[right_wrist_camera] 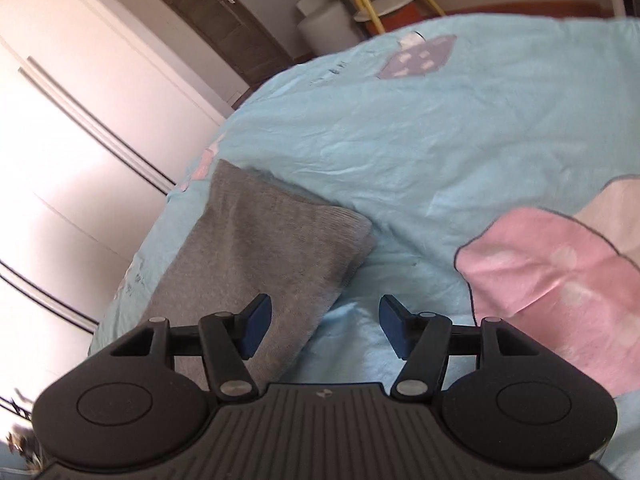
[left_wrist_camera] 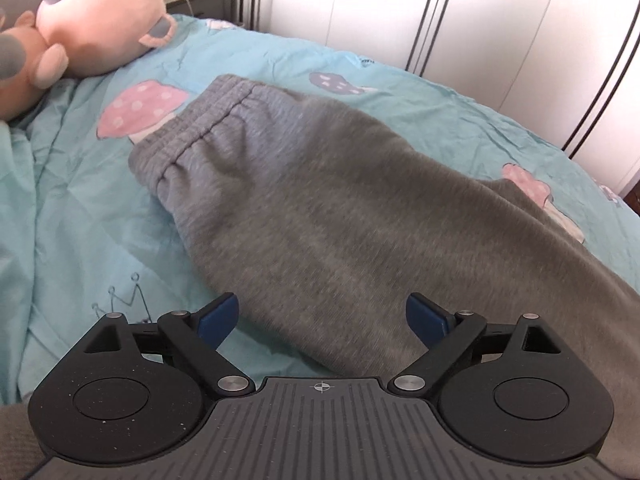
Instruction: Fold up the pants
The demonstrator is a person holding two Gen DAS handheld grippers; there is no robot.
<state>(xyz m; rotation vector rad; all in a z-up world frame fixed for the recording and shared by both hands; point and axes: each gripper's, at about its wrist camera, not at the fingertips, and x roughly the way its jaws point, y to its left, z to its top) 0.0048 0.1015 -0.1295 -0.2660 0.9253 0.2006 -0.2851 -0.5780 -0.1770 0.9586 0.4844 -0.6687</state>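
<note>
In the left wrist view, a pink plush toy (left_wrist_camera: 92,20) lies at the far left on the light blue bedspread (left_wrist_camera: 80,208), which is printed with pink and purple mushrooms and is creased all over. Just right of a pink mushroom print lies the grey pants (left_wrist_camera: 320,216), spread on the bedspread and running from the gathered, ribbed elastic waistband (left_wrist_camera: 192,120) at the upper left down toward the lower right corner of the view. The cloth is a soft, fleecy heather grey, with small puckers below the waistband and a smoother, slightly mounded body; its near edge passes under the left gripper (left_wrist_camera: 322,320), whose blue-padded fingers stand wide apart with nothing between them, above the cloth. White wardrobe doors (left_wrist_camera: 500,20) with dark vertical lines stand behind the bed at the right. In the right wrist view, the same white doors fill the left side, and a ribbed leg cuff (right_wrist_camera: 288,216) of the pants lies flat on the bedspread, tapering away from the camera, its end squared off and showing layered edges. The right gripper (right_wrist_camera: 326,326) hangs over the cuff's right edge, fingers parted and gripping nothing; the left finger is over the grey cloth, the right over bare blue fabric. A large pink print lies at the far right.
</note>
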